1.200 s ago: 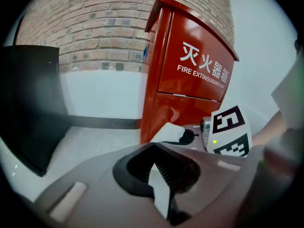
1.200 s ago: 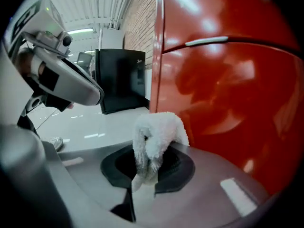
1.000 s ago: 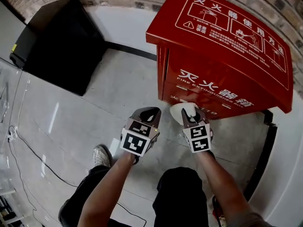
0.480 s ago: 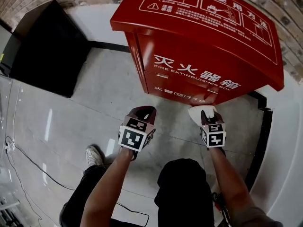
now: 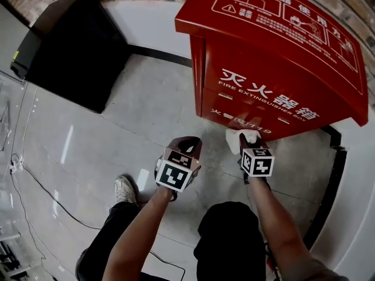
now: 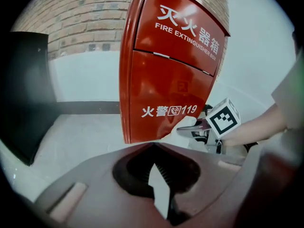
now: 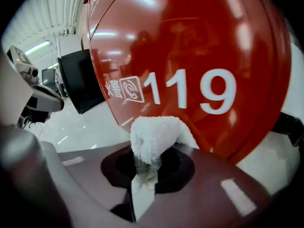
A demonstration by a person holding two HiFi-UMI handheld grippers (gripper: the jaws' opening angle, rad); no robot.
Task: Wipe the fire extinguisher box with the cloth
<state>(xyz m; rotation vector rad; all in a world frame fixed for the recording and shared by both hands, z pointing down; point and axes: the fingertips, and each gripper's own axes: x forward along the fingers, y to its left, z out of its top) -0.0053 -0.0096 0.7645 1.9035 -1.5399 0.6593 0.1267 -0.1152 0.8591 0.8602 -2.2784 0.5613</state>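
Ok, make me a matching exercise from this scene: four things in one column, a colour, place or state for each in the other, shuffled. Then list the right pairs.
Things:
1. cloth
2. fire extinguisher box
3. left gripper
4. black cabinet

Descriptions:
A. red with white lettering
B. nothing between its jaws
C. white, clamped in the right gripper
D. on the floor by the wall, left of the red box in the head view

Pairs: 1-C, 2-A, 3-B, 4-D
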